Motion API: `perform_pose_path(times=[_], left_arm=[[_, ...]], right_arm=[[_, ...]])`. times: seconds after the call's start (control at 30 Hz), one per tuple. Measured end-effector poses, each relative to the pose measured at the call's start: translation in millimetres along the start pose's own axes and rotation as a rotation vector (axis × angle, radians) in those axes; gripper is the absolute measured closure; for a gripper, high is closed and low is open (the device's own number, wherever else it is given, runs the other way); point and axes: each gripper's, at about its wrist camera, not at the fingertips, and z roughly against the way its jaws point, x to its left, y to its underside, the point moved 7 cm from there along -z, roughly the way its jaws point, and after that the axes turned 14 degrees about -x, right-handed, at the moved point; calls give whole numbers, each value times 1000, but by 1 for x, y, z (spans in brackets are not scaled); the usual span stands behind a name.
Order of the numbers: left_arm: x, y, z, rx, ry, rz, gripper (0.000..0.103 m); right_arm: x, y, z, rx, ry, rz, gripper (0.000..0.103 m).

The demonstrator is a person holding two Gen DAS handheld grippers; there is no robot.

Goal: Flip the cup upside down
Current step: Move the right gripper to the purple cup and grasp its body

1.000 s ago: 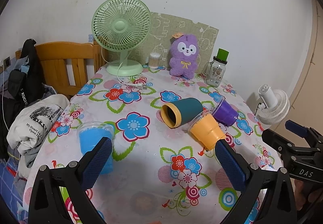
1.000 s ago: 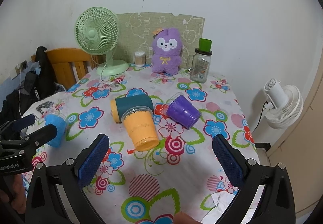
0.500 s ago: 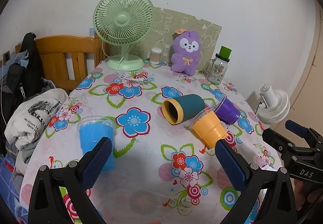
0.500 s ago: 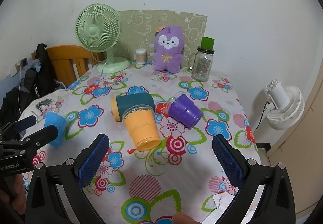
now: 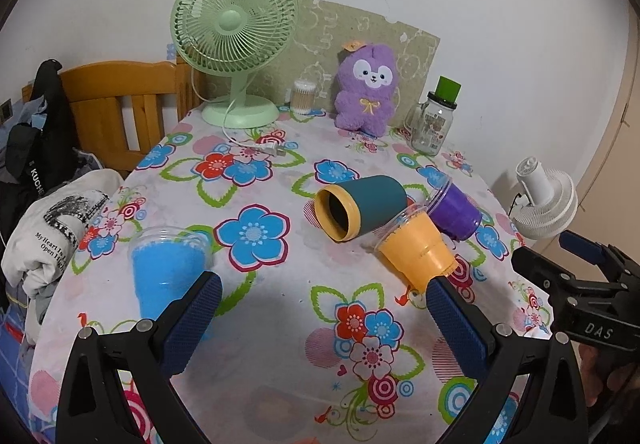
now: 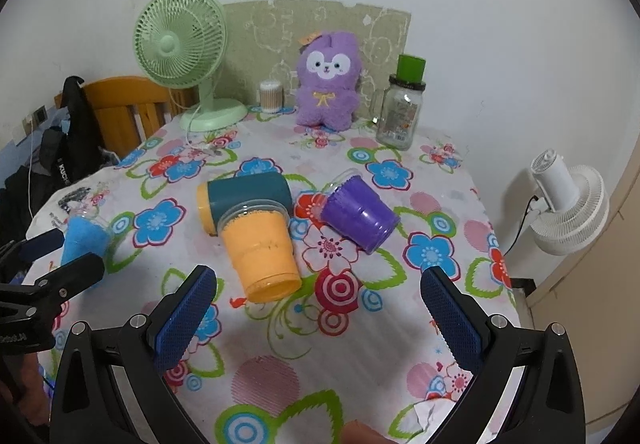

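Several cups are on the flowered tablecloth (image 5: 280, 324). A blue cup (image 5: 166, 272) stands upright at the left, just beyond my left finger; it shows in the right wrist view (image 6: 82, 236) too. A teal cup with a yellow rim (image 5: 358, 206) (image 6: 248, 198), an orange cup (image 5: 418, 248) (image 6: 262, 252) and a purple cup (image 5: 456, 210) (image 6: 358, 214) lie on their sides in the middle, touching. My left gripper (image 5: 320, 320) is open and empty above the near table. My right gripper (image 6: 318, 318) is open and empty, near the orange cup's base.
At the back stand a green fan (image 5: 236, 40), a purple plush (image 5: 366, 88), a glass jar with green lid (image 5: 436, 120) and a swab pot (image 5: 303, 96). A wooden chair (image 5: 120, 112) with clothes is left. A white fan (image 5: 544, 200) is beyond the table's right edge.
Both grippers have risen slightly and eased back from the cups. Both stay open. No cup has moved.
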Motion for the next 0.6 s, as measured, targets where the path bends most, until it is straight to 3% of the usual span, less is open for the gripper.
perform_pose_path(times=[0.2,0.33,0.53,0.6], left_arm=[[1,9,-16,46,-7,-7,0],[0,10,-23,53,-3,-8,0],[-21,7,-51,79,28,5,0],[-32,4,-61,88,42,2,0]], right_arm=[[1,8,-33,57,-34,35,0],[-22,-1,-53,67,-30,54,0],[-50,-13,-93,69,-41,192,0],[-52,-10,-108,101,-84,198,0]])
